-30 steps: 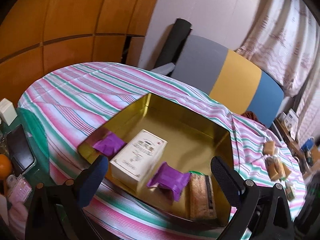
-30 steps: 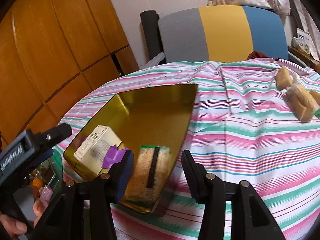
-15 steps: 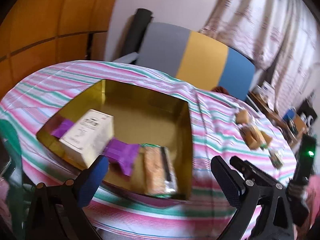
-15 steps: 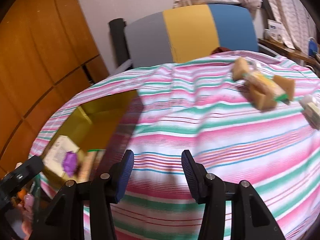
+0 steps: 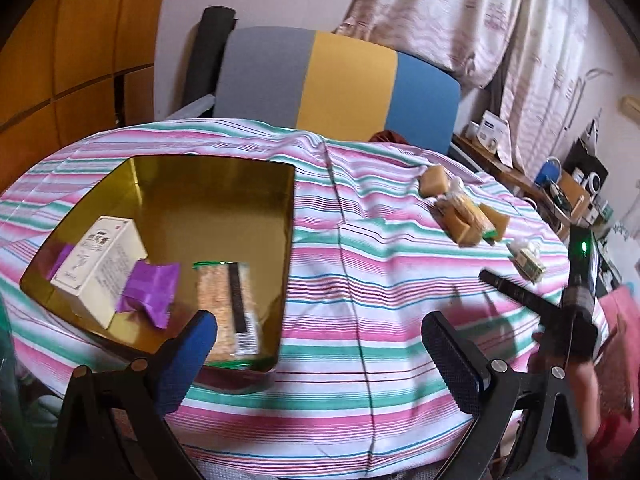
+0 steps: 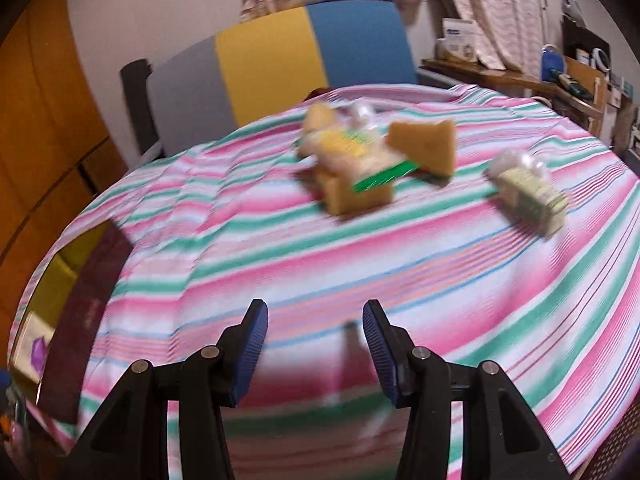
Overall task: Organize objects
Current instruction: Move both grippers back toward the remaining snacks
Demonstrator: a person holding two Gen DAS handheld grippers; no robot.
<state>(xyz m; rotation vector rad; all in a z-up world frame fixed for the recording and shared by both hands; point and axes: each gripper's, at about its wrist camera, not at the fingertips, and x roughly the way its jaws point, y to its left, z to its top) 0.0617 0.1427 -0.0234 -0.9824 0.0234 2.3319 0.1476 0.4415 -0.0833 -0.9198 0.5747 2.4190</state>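
Observation:
A gold tin tray (image 5: 240,176) lies on the left of the striped cloth. It holds a cream box (image 5: 100,264), purple wrappers (image 5: 152,288) and a cracker pack (image 5: 228,312). My left gripper (image 5: 320,356) hovers open and empty over the tray's near right corner. Tan snack pieces and a clear pack (image 6: 360,160) lie in a pile at the far middle, with a small pale wrapped pack (image 6: 528,196) to their right. My right gripper (image 6: 314,324) is open with nothing between its fingers, short of that pile. One of its black fingers (image 5: 516,292) shows in the left wrist view.
A chair with a grey, yellow and blue back (image 5: 340,88) stands behind the table. A cluttered wooden shelf (image 5: 560,184) runs along the right, below curtains. Wooden panels (image 5: 60,60) line the left wall. The tray's edge (image 6: 52,276) is at the right wrist view's left.
Both grippers have swung right. The right one left the tray and now faces the snack pile. The left one slid from over the tray's middle to its right corner. Neither jaw changed.

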